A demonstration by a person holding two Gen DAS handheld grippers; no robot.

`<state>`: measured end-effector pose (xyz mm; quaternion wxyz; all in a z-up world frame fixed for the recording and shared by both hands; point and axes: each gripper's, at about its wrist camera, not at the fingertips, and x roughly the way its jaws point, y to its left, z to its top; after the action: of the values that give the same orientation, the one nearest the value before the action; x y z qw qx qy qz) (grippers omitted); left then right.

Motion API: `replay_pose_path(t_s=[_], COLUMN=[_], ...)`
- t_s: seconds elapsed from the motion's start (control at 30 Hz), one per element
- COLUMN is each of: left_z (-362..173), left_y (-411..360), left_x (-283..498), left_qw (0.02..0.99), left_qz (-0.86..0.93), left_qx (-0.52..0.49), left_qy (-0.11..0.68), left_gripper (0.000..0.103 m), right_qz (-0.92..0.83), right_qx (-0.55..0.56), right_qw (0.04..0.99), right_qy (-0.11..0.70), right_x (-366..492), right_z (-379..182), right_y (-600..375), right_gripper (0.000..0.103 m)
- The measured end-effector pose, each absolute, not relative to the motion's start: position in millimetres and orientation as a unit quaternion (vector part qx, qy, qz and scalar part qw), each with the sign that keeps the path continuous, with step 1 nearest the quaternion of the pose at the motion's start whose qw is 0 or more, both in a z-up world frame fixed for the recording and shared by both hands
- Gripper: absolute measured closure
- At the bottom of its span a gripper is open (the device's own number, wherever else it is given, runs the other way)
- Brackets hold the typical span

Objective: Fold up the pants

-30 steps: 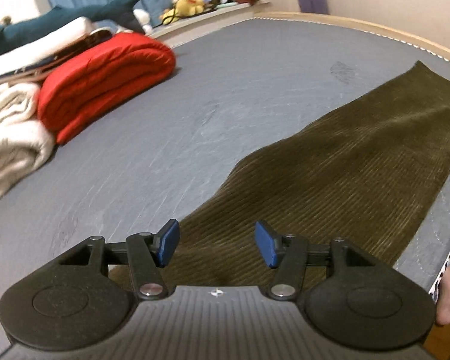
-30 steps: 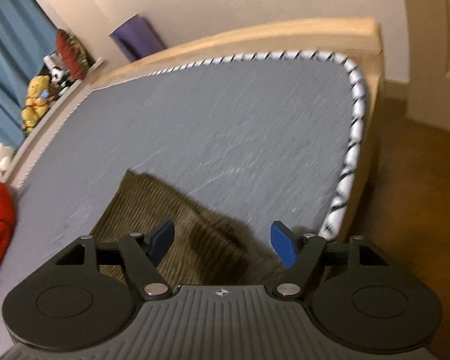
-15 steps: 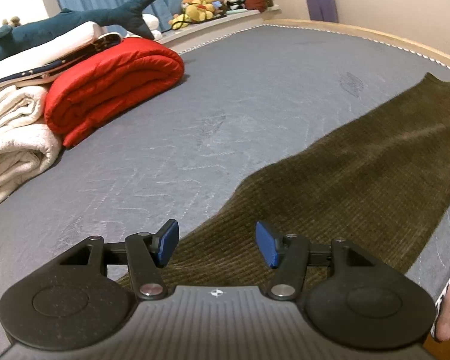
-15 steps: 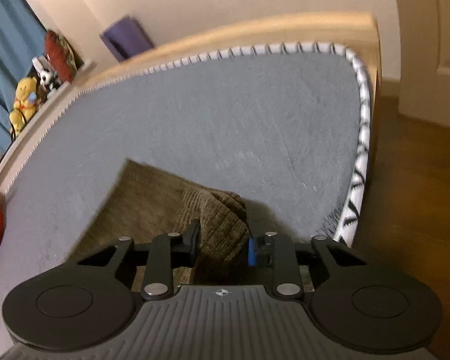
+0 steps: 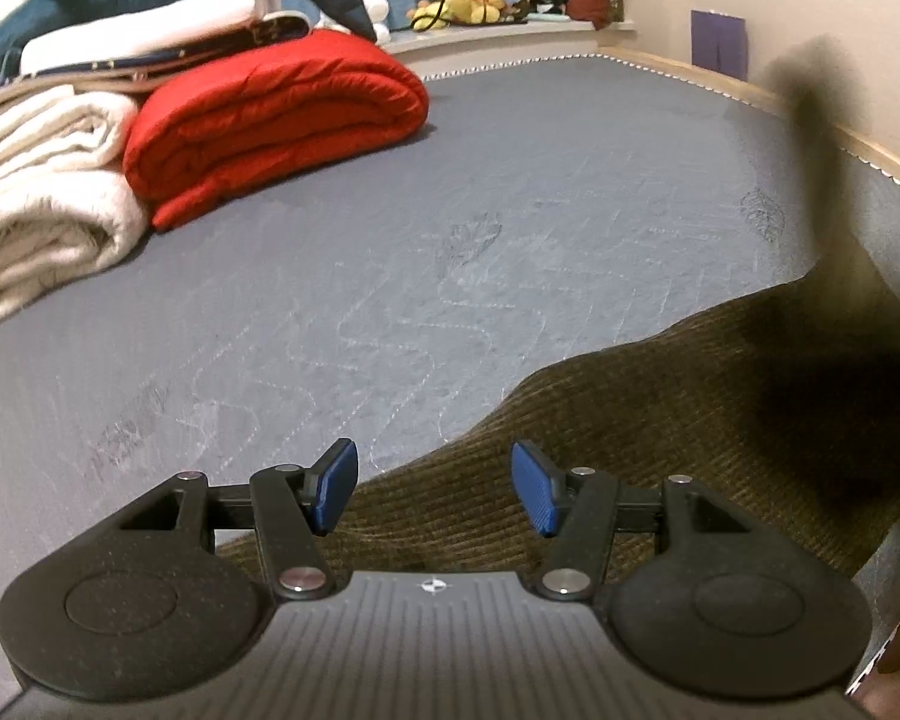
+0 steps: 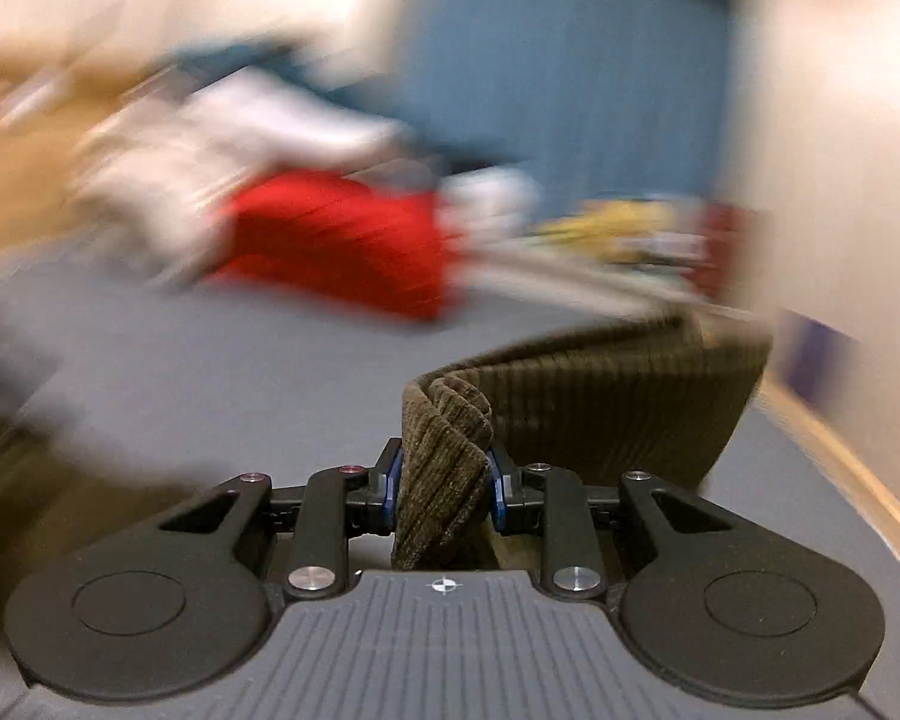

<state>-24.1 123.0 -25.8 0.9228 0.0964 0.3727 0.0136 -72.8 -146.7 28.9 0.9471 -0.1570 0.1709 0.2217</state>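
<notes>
We judge the fold barely begun — our right gripper (image 6: 444,489) clamps the pants (image 6: 450,450), lifting one end, while our left gripper (image 5: 435,489) hangs open above them — most still flat on the bed (image 5: 390,252).

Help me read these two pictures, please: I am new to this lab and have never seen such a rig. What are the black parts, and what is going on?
No robot here: a person holds a hand tool with two fingers in each hand, and a wide-angle camera on each tool looks forward along those fingers. The black shapes at the bottom are the tools themselves.

The left view shows the left gripper open above olive corduroy pants that lie on a grey mattress. Behind lie a folded red quilt and a cream blanket.

The right view is blurred by motion. There the right gripper is shut on a bunched end of the pants, lifted off the mattress.
</notes>
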Motion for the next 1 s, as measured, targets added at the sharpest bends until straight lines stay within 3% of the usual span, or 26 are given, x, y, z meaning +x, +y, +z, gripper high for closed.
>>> replay_pose_path(t_s=[0.1,0.23,0.43,0.73,0.8,0.87,1.0], left_z=[-30.9,-38.1,-50.9,-90.6,-98.7,-106.6,-119.6], left_y=[123.8,121.8,113.9,106.1,105.1,103.3,94.0], left_x=[-17.2,-9.5,4.9,47.2,53.9,59.6,68.3], left_qw=[0.917,0.909,0.893,0.852,0.846,0.842,0.838], left_qz=[0.004,-0.026,-0.082,-0.113,-0.114,-0.113,-0.122], left_qx=[0.077,0.032,-0.036,-0.148,-0.157,-0.161,-0.163], left_qy=[0.390,0.416,0.440,0.489,0.497,0.502,0.507], left_gripper=[0.040,0.040,0.040,0.040,0.040,0.040,0.040], right_qz=[0.360,0.432,0.440,0.471,0.475,0.488,0.526], right_qx=[-0.235,-0.214,-0.130,-0.198,-0.219,-0.235,-0.267], right_qw=[0.866,0.810,0.824,0.784,0.777,0.764,0.745], right_qy=[0.256,0.334,0.332,0.352,0.350,0.350,0.310], right_x=[-92.2,-94.8,-67.2,-79.0,-83.9,-87.7,-102.5], right_z=[-24.3,-47.9,-15.1,-51.8,-56.5,-58.2,-41.2], right_y=[-82.9,-67.1,-119.1,-102.8,-95.6,-92.7,-102.1], right_gripper=[0.069,0.059,0.047,0.046,0.048,0.087,0.092])
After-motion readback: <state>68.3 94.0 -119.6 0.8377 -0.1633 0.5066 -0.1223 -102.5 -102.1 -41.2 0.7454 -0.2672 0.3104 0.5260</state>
